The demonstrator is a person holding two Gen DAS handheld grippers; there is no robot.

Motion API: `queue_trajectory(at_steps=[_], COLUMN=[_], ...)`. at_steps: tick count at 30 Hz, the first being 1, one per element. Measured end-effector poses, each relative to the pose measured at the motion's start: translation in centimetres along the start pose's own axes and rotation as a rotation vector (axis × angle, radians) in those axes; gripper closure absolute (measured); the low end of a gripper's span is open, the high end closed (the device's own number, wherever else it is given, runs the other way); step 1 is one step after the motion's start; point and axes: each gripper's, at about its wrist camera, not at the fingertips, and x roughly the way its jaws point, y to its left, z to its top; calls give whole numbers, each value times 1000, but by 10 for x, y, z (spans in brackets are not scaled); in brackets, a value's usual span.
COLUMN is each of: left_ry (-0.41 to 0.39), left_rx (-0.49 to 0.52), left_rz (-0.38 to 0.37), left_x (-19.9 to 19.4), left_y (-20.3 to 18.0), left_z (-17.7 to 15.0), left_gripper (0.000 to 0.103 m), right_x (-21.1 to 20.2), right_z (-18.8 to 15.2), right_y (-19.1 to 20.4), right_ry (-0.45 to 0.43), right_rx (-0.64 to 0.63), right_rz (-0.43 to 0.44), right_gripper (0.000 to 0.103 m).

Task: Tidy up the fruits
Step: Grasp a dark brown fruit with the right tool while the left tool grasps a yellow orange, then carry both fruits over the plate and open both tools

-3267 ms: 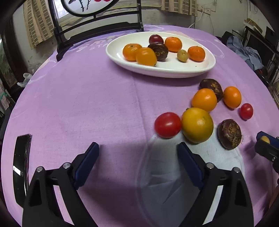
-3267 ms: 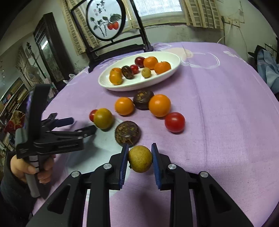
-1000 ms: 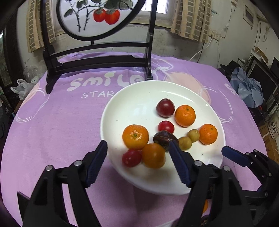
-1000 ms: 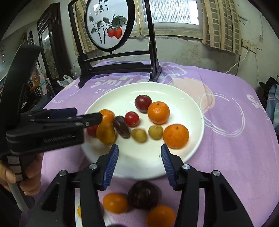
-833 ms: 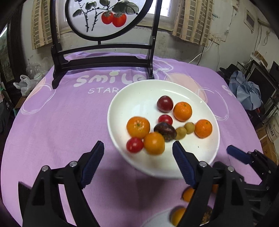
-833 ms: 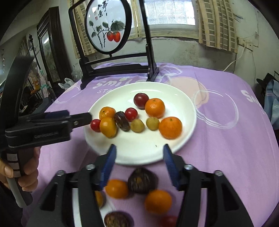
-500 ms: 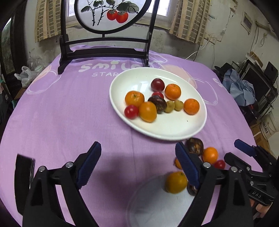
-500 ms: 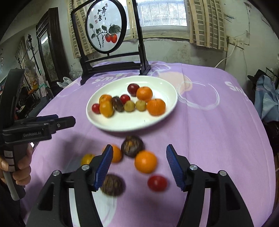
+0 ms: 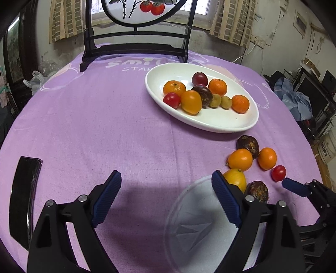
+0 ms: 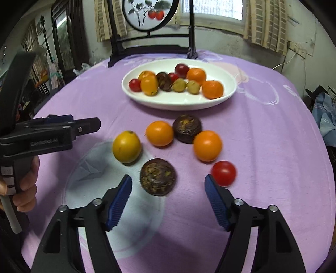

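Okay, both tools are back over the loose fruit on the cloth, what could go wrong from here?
1. The loose fruit lies tightly bunched: the dark fruit nearest the right tool, whose jaws are opening with nothing between them, sits close to the yellow fruit and red tomato. A grab may knock a neighbour rolling.
2. The plate holds crowded round fruit; another drop could nudge some out.
3. The left tool hangs close beside the right one, so they might collide.

Lived-in home room: round table under purple cloth (image 9: 105,117), carved wooden chair (image 9: 136,48), curtained window (image 10: 218,12), clothes pile (image 9: 296,100) at right edge.
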Motion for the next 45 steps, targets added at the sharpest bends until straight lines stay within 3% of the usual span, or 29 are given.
queue_trajectory(at_steps=[4, 8, 10, 14, 18, 22, 28, 36, 39, 41, 45], left_ry=[7, 14, 16, 26, 42, 12, 60, 79, 93, 120, 128], left_rx=[20, 43, 47, 52, 32, 88, 113, 223, 227, 228, 188], left_rz=[-10, -16, -18, -42, -113, -86, -142, -64, -52, -65, -82], left_x=[5, 6, 7, 7, 5, 2, 3, 17, 24, 31, 36], left_y=[-2, -7, -9, -11, -11, -23, -38, -71, -77, -79, -73], left_z=[-1, -3, -3, -5, -6, -9, -16, -19, -14, -12, -11], left_gripper=[18, 18, 18, 17, 17, 17, 17, 18, 28, 43, 53], right_x=[22, 27, 24, 21, 10, 1, -2, -20, -21, -21, -20], right_z=[2, -1, -3, -3, -3, -7, -15, -20, -22, -21, -21], right_y=[13, 15, 15, 10, -6, -23, -34, -46, -49, -50, -51], right_ry=[54, 17, 2, 6, -16, -33, -18, -62, -60, -61, -61], right_rx=[-27, -45, -56, -55, 5, 64, 86, 123, 135, 138, 139], right_rz=[-20, -54, -52, -29, -21, -21, -15, 0, 0, 1, 8], right_gripper=[30, 37, 59, 60, 60, 60, 60, 60, 60, 60, 60])
